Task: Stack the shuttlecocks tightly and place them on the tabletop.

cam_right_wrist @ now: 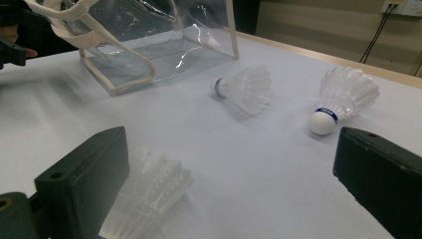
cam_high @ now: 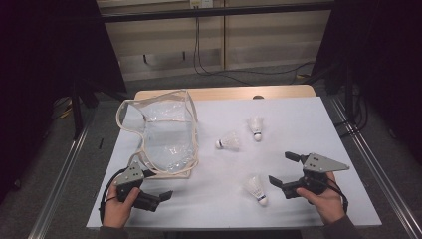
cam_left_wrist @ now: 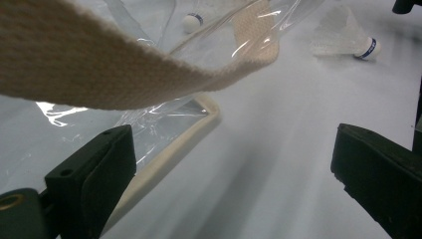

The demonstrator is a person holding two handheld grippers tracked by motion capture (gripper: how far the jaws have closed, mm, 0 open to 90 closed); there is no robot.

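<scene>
A clear plastic bag (cam_high: 164, 134) with beige trim lies open on the white table (cam_high: 308, 119), left of centre. Its beige strap (cam_left_wrist: 99, 64) crosses close in front of the left gripper view. My left gripper (cam_high: 158, 184) stands open at the bag's near corner, with nothing between its jaws. Three white shuttlecocks lie on the table: one (cam_high: 229, 143) beside the bag, one (cam_high: 256, 127) farther back, one (cam_high: 256, 188) near the front. My right gripper (cam_high: 280, 168) is open just right of the front shuttlecock (cam_right_wrist: 149, 194), which lies by its left jaw.
The table's wooden far edge (cam_high: 224, 92) shows behind the white sheet. Metal rails (cam_high: 368, 164) run along both sides of the table. Cables (cam_high: 239, 74) lie on the floor beyond it.
</scene>
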